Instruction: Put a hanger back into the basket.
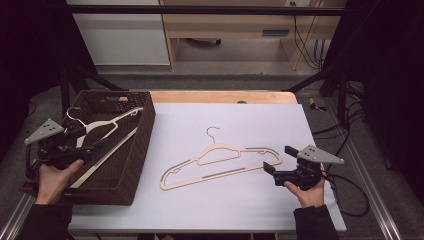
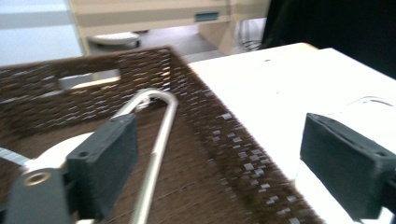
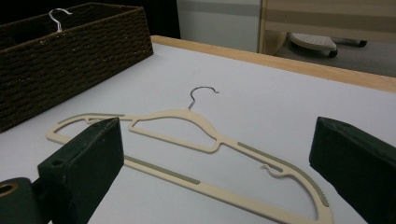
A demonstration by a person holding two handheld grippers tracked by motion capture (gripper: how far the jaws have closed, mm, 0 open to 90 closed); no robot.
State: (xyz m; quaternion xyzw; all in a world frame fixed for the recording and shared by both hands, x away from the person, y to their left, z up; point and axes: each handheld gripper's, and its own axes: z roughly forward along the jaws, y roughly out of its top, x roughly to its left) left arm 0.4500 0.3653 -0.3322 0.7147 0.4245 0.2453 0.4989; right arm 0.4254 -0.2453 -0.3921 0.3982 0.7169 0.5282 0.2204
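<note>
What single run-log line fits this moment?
left gripper: open over basket | basket hanger: released | right gripper: open by table hanger

A dark wicker basket [image 1: 135, 150] sits at the left end of the white table [image 1: 240, 210], with a cream hanger [image 1: 102, 127] lying slantwise inside it. The left gripper [image 1: 95, 145] hangs over the basket's near left part, jaws apart. Right of the basket, a second cream hanger [image 1: 220, 162] lies flat. Well to the right of the basket, by that hanger's end, the right gripper [image 1: 270, 167] is held with open jaws.
</note>
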